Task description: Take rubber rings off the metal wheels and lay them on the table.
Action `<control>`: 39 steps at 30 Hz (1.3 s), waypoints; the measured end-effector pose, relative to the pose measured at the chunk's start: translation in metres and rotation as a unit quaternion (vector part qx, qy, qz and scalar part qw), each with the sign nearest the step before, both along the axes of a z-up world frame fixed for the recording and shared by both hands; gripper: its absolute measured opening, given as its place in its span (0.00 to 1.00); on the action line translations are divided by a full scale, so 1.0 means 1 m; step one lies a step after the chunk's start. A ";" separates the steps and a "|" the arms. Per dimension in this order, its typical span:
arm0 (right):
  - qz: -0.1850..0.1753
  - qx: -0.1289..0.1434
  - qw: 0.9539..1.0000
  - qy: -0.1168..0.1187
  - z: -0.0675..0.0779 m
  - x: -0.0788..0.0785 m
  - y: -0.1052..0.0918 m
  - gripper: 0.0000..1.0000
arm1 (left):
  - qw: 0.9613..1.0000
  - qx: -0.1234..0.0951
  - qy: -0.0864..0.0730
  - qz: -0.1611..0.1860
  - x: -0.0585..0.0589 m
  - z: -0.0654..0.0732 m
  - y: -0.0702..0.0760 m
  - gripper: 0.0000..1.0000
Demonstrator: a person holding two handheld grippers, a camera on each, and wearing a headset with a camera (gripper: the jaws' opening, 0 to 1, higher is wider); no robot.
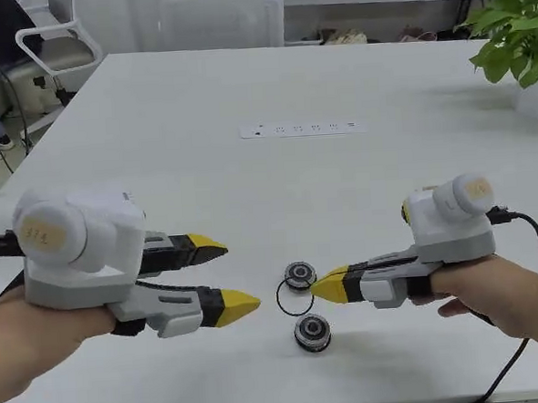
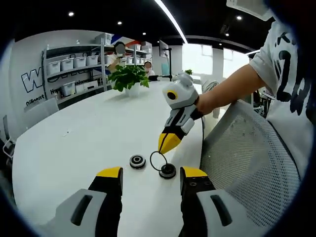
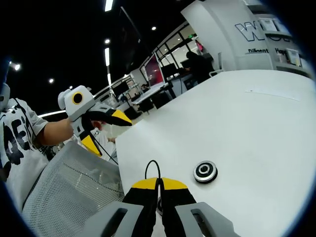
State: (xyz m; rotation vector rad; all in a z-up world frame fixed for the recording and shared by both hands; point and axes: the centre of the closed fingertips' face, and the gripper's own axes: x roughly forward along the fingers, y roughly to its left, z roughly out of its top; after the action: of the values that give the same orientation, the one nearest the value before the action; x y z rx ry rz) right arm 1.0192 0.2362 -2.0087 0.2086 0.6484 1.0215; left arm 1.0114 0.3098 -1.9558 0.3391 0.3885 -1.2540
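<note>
A wide white table (image 1: 244, 93) ran back to a plant (image 1: 514, 31) at its far corner, with a power strip (image 1: 301, 128) lying well beyond both tools. The left tool (image 1: 241, 276) stood wide open and empty, its yellow tips aimed across at the work. The right tool (image 1: 316, 290) was closed tip to tip, pinching the thin black rubber ring (image 1: 280, 306). The loop reached straight ahead of those tips, along the line of the jaws, free of both wheels as far as I could tell. One metal wheel (image 1: 300, 274) sat just ahead and to that tool's right, the other wheel (image 1: 313, 331) just to its left – the ring between them. Laying it down probably called for carrying it to bare table first, and the right tool was the one placed to do it.
</note>
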 end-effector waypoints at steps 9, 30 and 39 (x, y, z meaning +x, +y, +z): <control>0.011 -0.002 1.000 -0.001 0.000 0.006 0.021 0.00 | 1.000 -0.004 0.002 0.020 -0.007 -0.002 0.018 0.48; 0.020 -0.046 0.999 0.011 -0.035 0.019 0.066 0.00 | 0.997 -0.029 0.013 0.065 -0.001 0.004 0.041 0.50; 0.025 -0.080 0.996 0.002 -0.051 0.018 0.069 0.00 | 0.997 -0.025 0.011 0.070 0.003 0.002 0.044 0.50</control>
State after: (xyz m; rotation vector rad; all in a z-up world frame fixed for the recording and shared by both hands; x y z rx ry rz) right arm 1.0377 0.3049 -2.0600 0.0542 0.7397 1.0113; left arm 1.0148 0.3534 -1.9539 0.2509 0.3922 -1.1298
